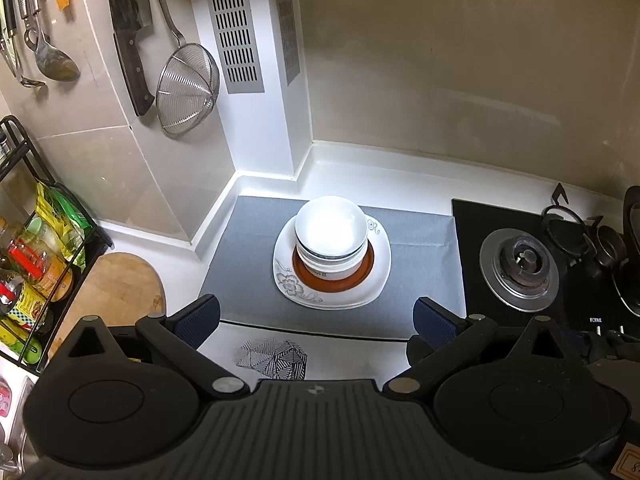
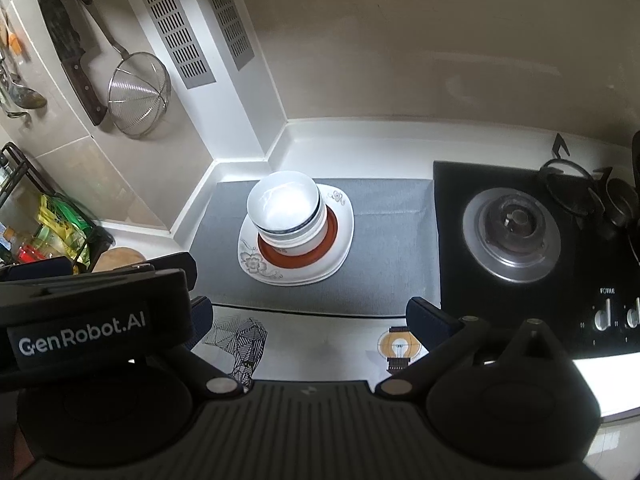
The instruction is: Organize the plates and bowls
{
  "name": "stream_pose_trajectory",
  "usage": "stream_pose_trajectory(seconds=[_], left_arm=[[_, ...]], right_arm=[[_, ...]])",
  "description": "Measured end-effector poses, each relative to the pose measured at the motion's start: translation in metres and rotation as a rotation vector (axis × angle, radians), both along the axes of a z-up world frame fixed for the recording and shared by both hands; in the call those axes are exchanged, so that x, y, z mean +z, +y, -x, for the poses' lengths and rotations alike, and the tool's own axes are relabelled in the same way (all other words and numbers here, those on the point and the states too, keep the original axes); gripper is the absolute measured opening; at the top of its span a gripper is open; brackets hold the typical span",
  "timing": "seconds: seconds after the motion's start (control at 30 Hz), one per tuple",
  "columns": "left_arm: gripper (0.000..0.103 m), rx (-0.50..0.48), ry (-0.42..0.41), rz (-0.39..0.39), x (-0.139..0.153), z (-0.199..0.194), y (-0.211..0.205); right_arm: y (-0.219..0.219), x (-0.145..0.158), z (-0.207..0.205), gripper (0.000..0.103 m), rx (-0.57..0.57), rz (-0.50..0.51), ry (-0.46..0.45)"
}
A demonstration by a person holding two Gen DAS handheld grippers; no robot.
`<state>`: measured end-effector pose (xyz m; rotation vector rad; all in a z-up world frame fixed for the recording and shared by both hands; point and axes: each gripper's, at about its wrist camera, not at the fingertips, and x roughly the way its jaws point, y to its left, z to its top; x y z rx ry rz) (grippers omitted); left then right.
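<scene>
— Where's the crockery?
— Bowls [image 1: 331,236] stacked on an orange plate [image 1: 362,276], on a white plate [image 1: 380,276], mid-mat [image 1: 420,280], left of the burner [image 1: 519,269].
— The grippers?
— Left gripper [image 1: 318,316] and right gripper [image 2: 310,314] both spread wide, holding nothing, near the mat's near edge.

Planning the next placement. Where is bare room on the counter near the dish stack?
Free: gray mat between the stack's floral plate and the stove, and the mat's left strip toward the wall corner. The white counter strip behind the mat is bare too. Crowded: the spice rack and cutting board far left.
</scene>
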<state>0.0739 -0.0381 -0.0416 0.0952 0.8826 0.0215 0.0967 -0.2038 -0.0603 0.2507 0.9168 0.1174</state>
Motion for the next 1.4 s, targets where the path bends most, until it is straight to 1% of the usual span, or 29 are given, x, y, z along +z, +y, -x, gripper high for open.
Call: stream_pose_trajectory(seconds=[0.47,0.87,1.4], left_arm=[[0.102,-0.009,0.01,-0.009,-0.0008,0.0025,-0.0053],[0.102,0.001,0.019,-0.011,-0.0036,0.0038,-0.0049],[0.102,0.016,0.012,-0.033,-0.0057,0.0005,-0.0093]], right_arm=[[-0.0089,-0.0037,0.0036,0.103,0.0,-0.001,0.003],[-0.0077,-0.0064,0.0051,0.103,0.009,-0.003,0.008],[-0.0074,-0.0093,-0.0007,0.103,0.016,-0.009,-0.002]])
